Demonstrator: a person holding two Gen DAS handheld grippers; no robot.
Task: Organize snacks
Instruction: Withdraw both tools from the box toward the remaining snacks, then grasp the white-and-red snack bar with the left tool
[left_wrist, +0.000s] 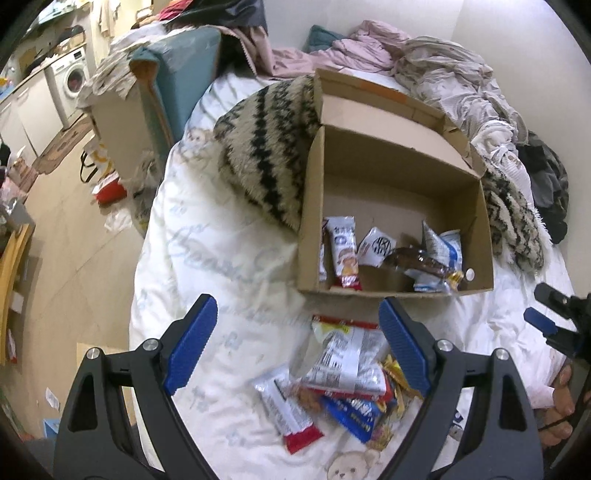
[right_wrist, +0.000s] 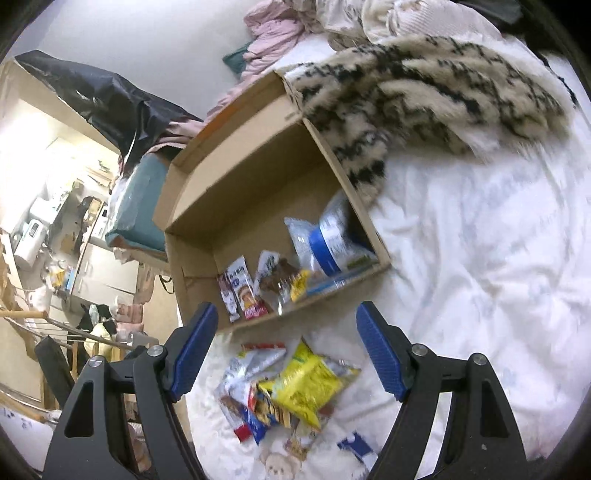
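Observation:
An open cardboard box (left_wrist: 388, 162) lies on the white bed and holds several snack packets (left_wrist: 345, 251); it also shows in the right wrist view (right_wrist: 251, 177). A loose pile of snack packets (left_wrist: 343, 373) lies on the quilt in front of the box. My left gripper (left_wrist: 295, 339) is open and empty just above this pile. In the right wrist view the pile shows a yellow packet (right_wrist: 310, 380) on top, and my right gripper (right_wrist: 284, 347) is open and empty over it. The right gripper's fingertips (left_wrist: 546, 317) show at the left view's right edge.
A black-and-cream fuzzy blanket (left_wrist: 266, 158) lies against the box's left and back sides. Crumpled bedding and clothes (left_wrist: 424, 59) fill the head of the bed. The floor (left_wrist: 74, 236) with clutter and a washing machine (left_wrist: 70, 81) lies to the left.

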